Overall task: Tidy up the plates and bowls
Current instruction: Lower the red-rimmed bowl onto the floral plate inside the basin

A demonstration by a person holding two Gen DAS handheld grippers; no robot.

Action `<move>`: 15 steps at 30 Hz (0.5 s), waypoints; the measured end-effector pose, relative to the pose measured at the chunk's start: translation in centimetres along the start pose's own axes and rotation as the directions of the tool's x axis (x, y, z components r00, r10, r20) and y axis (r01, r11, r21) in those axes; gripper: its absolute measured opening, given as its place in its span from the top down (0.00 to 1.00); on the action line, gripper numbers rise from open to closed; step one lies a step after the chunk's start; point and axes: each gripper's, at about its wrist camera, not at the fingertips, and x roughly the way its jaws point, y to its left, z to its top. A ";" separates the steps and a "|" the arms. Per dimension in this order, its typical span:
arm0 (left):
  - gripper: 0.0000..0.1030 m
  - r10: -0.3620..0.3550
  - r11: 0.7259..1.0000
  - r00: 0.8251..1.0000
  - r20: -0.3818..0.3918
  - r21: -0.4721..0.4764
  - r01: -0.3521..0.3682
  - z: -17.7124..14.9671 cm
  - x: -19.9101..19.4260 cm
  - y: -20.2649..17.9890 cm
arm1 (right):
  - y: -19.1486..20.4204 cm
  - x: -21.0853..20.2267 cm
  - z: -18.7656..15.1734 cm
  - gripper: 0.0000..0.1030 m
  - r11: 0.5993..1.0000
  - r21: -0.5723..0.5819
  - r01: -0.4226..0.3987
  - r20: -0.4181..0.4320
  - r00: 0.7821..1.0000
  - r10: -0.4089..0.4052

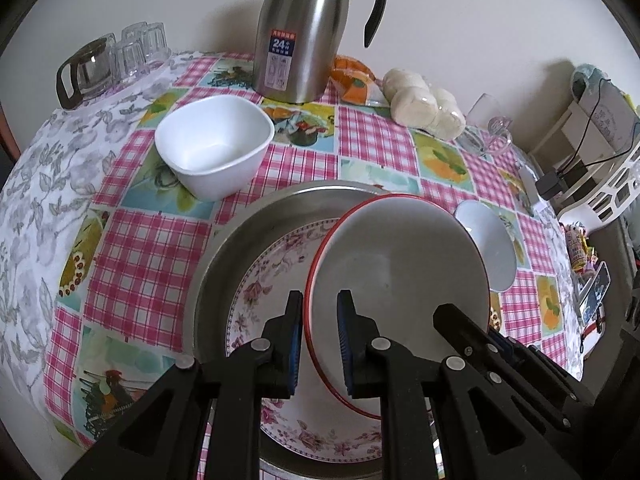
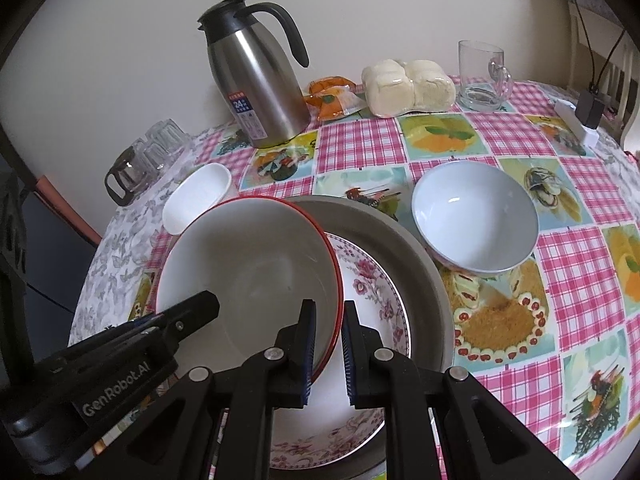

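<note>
Both tongs straddle red-rimmed bowl (image 1: 400, 264) rim, left tongs (image 1: 319, 336) and right tongs (image 2: 329, 346) not clamped tight. Bowl tilts over floral plate (image 2: 372, 300). Stacking step; next, lower it flat, centred on plate.

I see soft, even daylight in both views. The thermos (image 1: 298, 36) shows mild glare and casts a faint shadow on the wall (image 1: 460, 20). Fisheye distortion bends the tablecloth (image 2: 580, 272) edges; corners vignette black. Focus is sharp centrally, slightly soft at the periphery.
</note>
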 end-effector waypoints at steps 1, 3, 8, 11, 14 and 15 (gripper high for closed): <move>0.83 0.001 1.000 1.000 -0.003 0.000 -0.001 0.0 0.1 0.0 | 0.0 0.1 0.0 0.87 1.000 0.000 0.001 -0.001 1.000 -0.001; 0.82 0.006 1.000 1.000 -0.008 -0.002 -0.006 0.0 0.3 -0.1 | 0.0 0.3 0.0 0.86 1.000 0.001 0.001 -0.008 1.000 0.000; 0.82 0.013 1.000 1.000 -0.020 -0.009 -0.013 0.0 0.7 0.2 | -0.1 0.9 -0.2 0.86 1.000 0.007 -0.004 -0.024 1.000 0.004; 0.82 0.016 1.000 0.999 -0.033 -0.016 -0.016 0.0 1.1 0.3 | -0.1 1.2 -0.3 0.86 1.000 0.006 -0.002 -0.031 1.000 0.003; 0.81 0.020 1.000 0.999 -0.038 -0.018 -0.021 -0.1 1.2 0.4 | 0.1 1.3 -0.3 0.85 1.000 0.004 -0.002 -0.033 0.999 0.002; 0.81 0.020 1.000 0.999 -0.038 -0.018 -0.021 -0.1 1.2 0.4 | 0.2 1.3 -0.3 0.85 1.000 0.000 0.000 -0.032 0.999 0.000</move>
